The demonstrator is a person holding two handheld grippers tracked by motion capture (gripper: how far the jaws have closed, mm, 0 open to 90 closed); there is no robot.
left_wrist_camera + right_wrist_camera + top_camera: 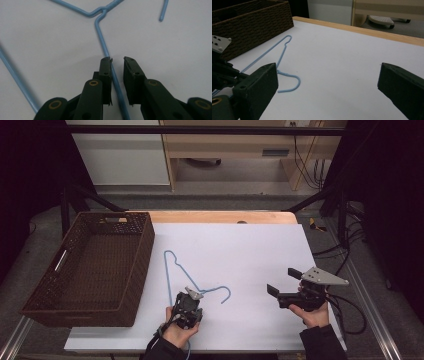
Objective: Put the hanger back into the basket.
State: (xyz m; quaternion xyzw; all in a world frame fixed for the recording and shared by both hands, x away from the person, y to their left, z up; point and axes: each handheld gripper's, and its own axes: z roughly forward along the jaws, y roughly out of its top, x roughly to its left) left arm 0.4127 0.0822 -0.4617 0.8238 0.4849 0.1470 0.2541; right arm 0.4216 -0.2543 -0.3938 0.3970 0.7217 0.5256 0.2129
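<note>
Lying flat on the white table surface (240,255), a light blue wire hanger (172,270) is seen in the high view with its triangular body stretching away toward the far edge and its hook (226,293) curling to the right. Part of the near end of the hanger is hidden there beneath the left gripper (189,304) and the hand (179,332) that holds it. In the left gripper view the hanger is cut off by the frame at the top, the left and the bottom, so that its full outline cannot be traced. One straight wire (110,60) of the hanger is seen to run between the two black jaws of the left gripper (117,60); the jaws stand slightly apart, the wire lies close against the left-hand jaw, and whether it is actually touched cannot be told. No grip has been closed on the wire. Well to the right, the right gripper (283,286) is held just above the table, apart from the hanger, its jaws spread wide with nothing between them, as is confirmed in the right gripper view (327,82). At the far left a dark brown woven basket (142,250) is set partly over the table's left edge, its interior too dim for detail to be made out.
</note>
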